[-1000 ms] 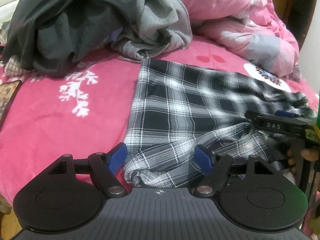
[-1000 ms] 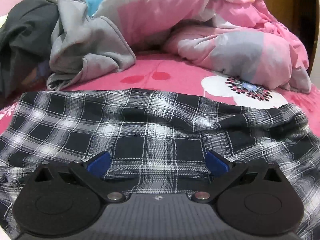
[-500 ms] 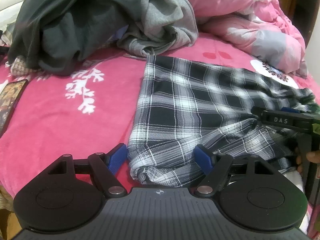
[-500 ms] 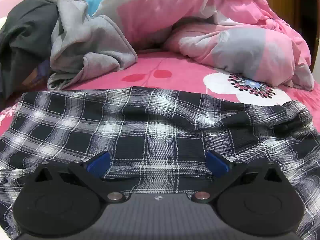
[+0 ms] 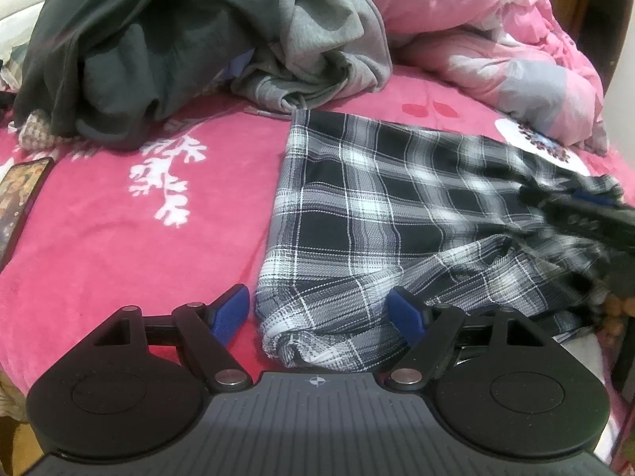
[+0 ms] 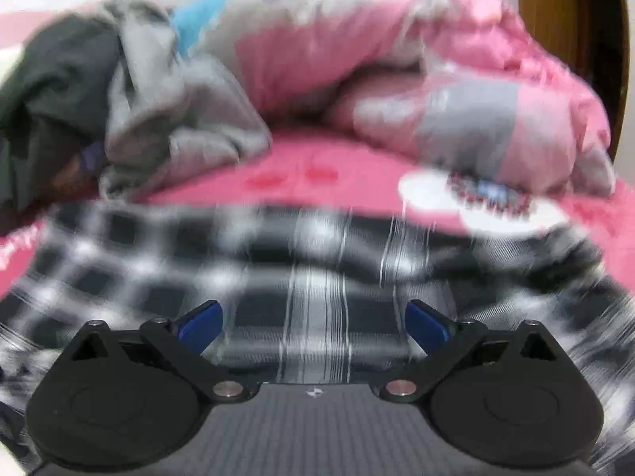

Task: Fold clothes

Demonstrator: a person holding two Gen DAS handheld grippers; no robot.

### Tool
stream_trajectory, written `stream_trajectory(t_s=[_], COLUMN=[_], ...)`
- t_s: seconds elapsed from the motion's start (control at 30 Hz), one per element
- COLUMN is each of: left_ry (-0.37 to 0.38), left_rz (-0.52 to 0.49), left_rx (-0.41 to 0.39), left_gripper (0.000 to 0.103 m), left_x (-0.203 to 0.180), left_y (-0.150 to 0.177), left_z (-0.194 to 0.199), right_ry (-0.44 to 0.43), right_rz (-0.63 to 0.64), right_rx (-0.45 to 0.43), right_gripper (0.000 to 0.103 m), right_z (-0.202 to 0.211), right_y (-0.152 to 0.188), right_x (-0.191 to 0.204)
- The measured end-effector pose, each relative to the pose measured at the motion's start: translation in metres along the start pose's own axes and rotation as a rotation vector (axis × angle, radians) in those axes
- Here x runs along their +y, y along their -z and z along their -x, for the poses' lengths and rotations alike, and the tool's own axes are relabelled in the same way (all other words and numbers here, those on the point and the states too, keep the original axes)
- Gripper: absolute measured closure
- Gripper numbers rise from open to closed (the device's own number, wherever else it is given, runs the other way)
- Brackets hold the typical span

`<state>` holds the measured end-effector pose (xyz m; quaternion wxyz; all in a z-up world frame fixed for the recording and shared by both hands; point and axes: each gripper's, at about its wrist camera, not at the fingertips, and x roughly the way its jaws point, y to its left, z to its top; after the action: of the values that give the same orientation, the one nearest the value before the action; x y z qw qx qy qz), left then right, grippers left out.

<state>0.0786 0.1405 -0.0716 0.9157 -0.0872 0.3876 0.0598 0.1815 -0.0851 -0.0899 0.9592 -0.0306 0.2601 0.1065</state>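
Note:
A black-and-white plaid garment (image 5: 397, 214) lies partly folded on the pink bed cover (image 5: 119, 238). My left gripper (image 5: 319, 313) stands open over the garment's near left corner, whose rolled edge sits between the blue pads (image 5: 230, 313) without being pinched. In the right wrist view the picture is blurred; my right gripper (image 6: 313, 327) is open above the same plaid garment (image 6: 317, 277), its blue pads (image 6: 426, 327) wide apart with only flat cloth below. The right gripper's black body (image 5: 583, 222) shows at the right edge of the left wrist view.
A heap of dark green and grey clothes (image 5: 178, 39) lies at the back left. A pink and grey quilt (image 5: 496, 47) is bunched at the back right. A phone (image 5: 18, 198) rests at the left edge of the bed.
The right wrist view has gone blurred and tipped upward a little, the plaid sliding lower in it. In the left wrist view the right gripper has lifted slightly; the left gripper has held still.

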Motion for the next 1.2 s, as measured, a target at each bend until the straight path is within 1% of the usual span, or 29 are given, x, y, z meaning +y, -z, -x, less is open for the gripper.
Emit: stream_trajectory(t_s=[0.07, 0.13, 0.2, 0.27, 0.3, 0.37, 0.43, 0.47, 0.5, 0.53, 0.57, 0.6, 0.7, 0.77, 0.87, 0.97, 1.03, 1.13, 1.2], left_ry=[0.015, 0.035, 0.06, 0.08, 0.09, 0.106, 0.123, 0.131, 0.138, 0.144, 0.151, 0.157, 0.183, 0.21, 0.263, 0.322, 0.353, 0.397, 0.425], left_rz=[0.021, 0.043, 0.063, 0.081, 0.091, 0.116, 0.148, 0.164, 0.177, 0.188, 0.199, 0.206, 0.227, 0.243, 0.281, 0.337, 0.366, 0.396, 0.407], left_rx=[-0.013, -0.027, -0.044, -0.058, -0.065, -0.073, -0.082, -0.086, -0.086, -0.083, -0.079, -0.074, -0.059, -0.055, -0.051, -0.049, -0.039, -0.019, -0.005], left_gripper=[0.025, 0.025, 0.025, 0.025, 0.025, 0.025, 0.026, 0.026, 0.027, 0.027, 0.029, 0.03, 0.032, 0.034, 0.037, 0.039, 0.042, 0.044, 0.044], left_x=[0.005, 0.009, 0.015, 0.021, 0.024, 0.033, 0.043, 0.048, 0.052, 0.057, 0.061, 0.064, 0.072, 0.078, 0.089, 0.104, 0.111, 0.118, 0.121], left_y=[0.0, -0.001, -0.001, -0.001, -0.001, -0.002, -0.002, -0.002, -0.001, -0.001, -0.001, 0.0, 0.001, 0.002, 0.006, 0.009, 0.011, 0.012, 0.012], left_z=[0.002, 0.006, 0.01, 0.014, 0.016, 0.019, 0.021, 0.022, 0.023, 0.022, 0.022, 0.021, 0.019, 0.02, 0.022, 0.025, 0.025, 0.022, 0.019], right_ry=[0.001, -0.007, -0.017, -0.04, -0.06, -0.099, -0.142, -0.156, -0.162, -0.167, -0.172, -0.174, -0.136, -0.127, -0.112, -0.145, -0.182, -0.242, -0.275], right_rz=[0.013, 0.029, 0.052, 0.08, 0.09, 0.112, 0.135, 0.146, 0.153, 0.157, 0.161, 0.161, 0.166, 0.166, 0.163, 0.156, 0.187, 0.253, 0.317], right_rx=[-0.065, -0.096, -0.115, -0.13, -0.128, -0.115, -0.089, -0.077, -0.059, -0.037, -0.014, 0.014, 0.09, 0.086, 0.087, 0.02, -0.038, -0.1, -0.124], right_gripper=[0.005, 0.011, 0.024, 0.029, 0.033, 0.034, 0.041, 0.048, 0.053, 0.055, 0.061, 0.062, 0.062, 0.062, 0.062, 0.062, 0.062, 0.058, 0.052], right_z=[0.019, 0.038, 0.055, 0.074, 0.08, 0.09, 0.095, 0.096, 0.094, 0.09, 0.086, 0.08, 0.056, 0.053, 0.059, 0.08, 0.096, 0.113, 0.117], right_y=[-0.006, -0.011, -0.015, -0.017, -0.018, -0.015, -0.01, -0.006, -0.001, 0.004, 0.009, 0.014, 0.031, 0.035, 0.031, 0.025, 0.023, 0.024, 0.029], right_x=[0.003, 0.008, 0.017, 0.027, 0.033, 0.044, 0.056, 0.062, 0.066, 0.07, 0.073, 0.075, 0.077, 0.078, 0.08, 0.083, 0.092, 0.111, 0.128])
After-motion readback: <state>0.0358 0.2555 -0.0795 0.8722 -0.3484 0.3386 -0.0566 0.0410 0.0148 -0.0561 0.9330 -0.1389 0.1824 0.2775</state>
